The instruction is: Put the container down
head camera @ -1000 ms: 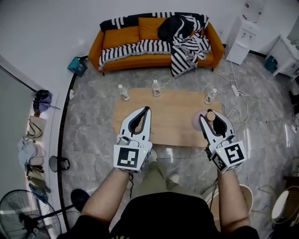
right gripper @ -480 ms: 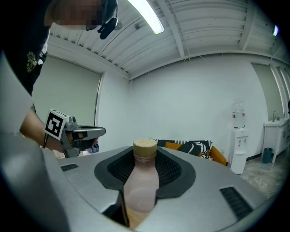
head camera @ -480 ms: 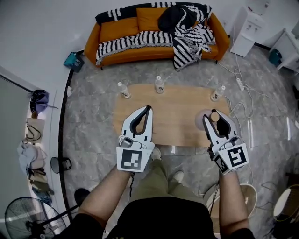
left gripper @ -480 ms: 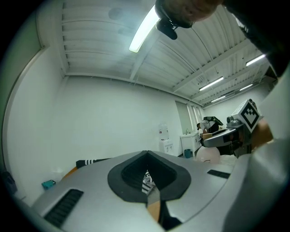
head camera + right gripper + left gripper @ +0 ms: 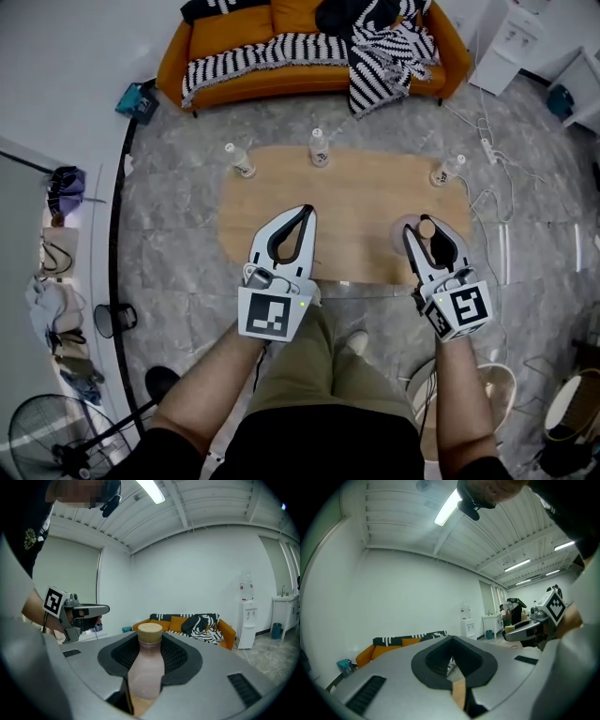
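The right gripper (image 5: 429,234) is clamped on a frosted pink bottle (image 5: 145,667) – its two jaws press on either side of the body, below the neck, and the cork stopper (image 5: 150,631) stands up just past the dark pads. The bottle is upright in the grip. From the head view it sits over the near right part of the wooden coffee table (image 5: 347,202); whether its base touches the tabletop cannot be told.

The left gripper (image 5: 306,212) hovers over the near left part of the same table, well apart from the right one. Its jaws are together at the tips and hold nothing – only floor and table show through the gap behind the tips.

Along the table's far edge stand three small clear bottles: one at the left (image 5: 239,161), one in the middle (image 5: 319,150) and one at the right (image 5: 447,172), all apart from the held bottle. Beyond the table is an orange sofa (image 5: 220,82) draped with black-and-white striped throws (image 5: 380,52). A white water dispenser (image 5: 247,616) stands by the wall to the sofa's right, on the grey marbled floor (image 5: 173,234).
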